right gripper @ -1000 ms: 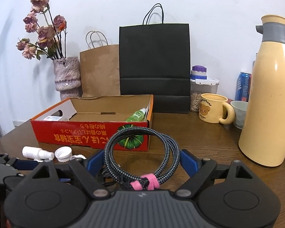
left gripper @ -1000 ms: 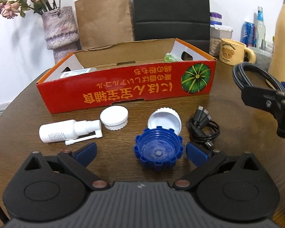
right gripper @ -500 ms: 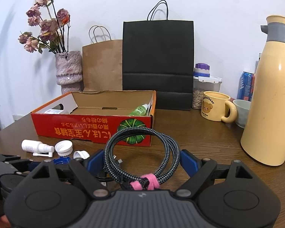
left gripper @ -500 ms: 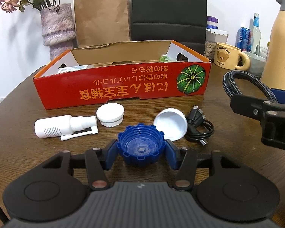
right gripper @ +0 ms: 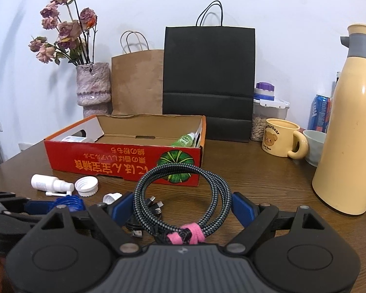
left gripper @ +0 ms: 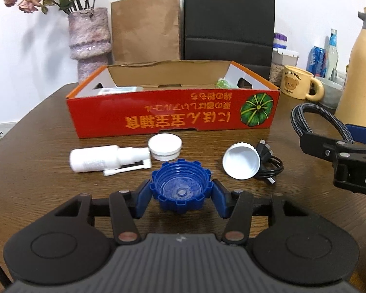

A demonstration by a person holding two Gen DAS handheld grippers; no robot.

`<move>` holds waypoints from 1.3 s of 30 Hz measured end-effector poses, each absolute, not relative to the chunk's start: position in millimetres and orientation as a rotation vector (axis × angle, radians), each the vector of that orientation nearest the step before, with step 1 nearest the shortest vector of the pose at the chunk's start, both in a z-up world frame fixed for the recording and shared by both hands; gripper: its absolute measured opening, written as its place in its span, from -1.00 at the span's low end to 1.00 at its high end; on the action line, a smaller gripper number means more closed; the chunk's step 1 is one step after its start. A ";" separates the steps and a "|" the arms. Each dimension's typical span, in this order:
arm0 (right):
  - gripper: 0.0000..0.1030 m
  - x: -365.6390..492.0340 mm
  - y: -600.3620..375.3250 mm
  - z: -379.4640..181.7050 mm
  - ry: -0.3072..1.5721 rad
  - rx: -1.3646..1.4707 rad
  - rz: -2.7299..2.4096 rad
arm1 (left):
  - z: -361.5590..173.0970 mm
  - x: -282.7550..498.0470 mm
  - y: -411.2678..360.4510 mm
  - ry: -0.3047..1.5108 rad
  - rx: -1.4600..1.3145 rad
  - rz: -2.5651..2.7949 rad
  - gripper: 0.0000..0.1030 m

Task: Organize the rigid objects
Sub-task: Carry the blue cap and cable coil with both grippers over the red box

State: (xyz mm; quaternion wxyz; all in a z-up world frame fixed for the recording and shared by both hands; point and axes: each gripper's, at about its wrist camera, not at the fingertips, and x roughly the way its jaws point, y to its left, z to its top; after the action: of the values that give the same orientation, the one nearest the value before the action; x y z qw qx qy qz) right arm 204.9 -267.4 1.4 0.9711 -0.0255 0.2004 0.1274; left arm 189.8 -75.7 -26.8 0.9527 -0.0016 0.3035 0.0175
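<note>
Wooden table [left gripper: 36, 127], red box [left gripper: 173, 119] holding green bottle [right gripper: 184, 139], left tool [left gripper: 181, 193] clamping blue cap [left gripper: 181, 185], right tool [right gripper: 183, 210] gripping braided cable [right gripper: 183, 195]

3 caps [left gripper: 181, 188], 2 cables [right gripper: 183, 200], 1 bottle [left gripper: 102, 158]

Left gripper [left gripper: 181, 193] went from wide open, pads clear of the blue cap [left gripper: 181, 185] on both sides, to clamped on it, pads pressing its left and right rim. Cap is now off the table [left gripper: 36, 171] and nearer the camera, so it no longer touches or overlaps the white cap [left gripper: 241, 162] at its far right, which now lies clear with its open side fully visible. In the right wrist view the blue cap shows between the left gripper's pads at the left edge.
</note>
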 end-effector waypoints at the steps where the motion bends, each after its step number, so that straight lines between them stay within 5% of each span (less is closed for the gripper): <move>1: 0.65 203.2 -266.8 1.7 0.402 -0.052 0.263 | -25.2 186.5 -73.7 0.607 -0.002 0.038 0.05; 39: 0.65 192.9 -207.9 51.1 0.267 -0.040 0.311 | 59.5 181.6 -18.6 0.366 -0.081 0.086 0.05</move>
State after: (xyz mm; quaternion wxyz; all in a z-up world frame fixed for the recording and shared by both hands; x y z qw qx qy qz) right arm 192.9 -207.9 51.1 0.9789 -0.0200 0.1324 0.1542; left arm 181.6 -18.6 59.5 0.9816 -0.0404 0.1816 0.0425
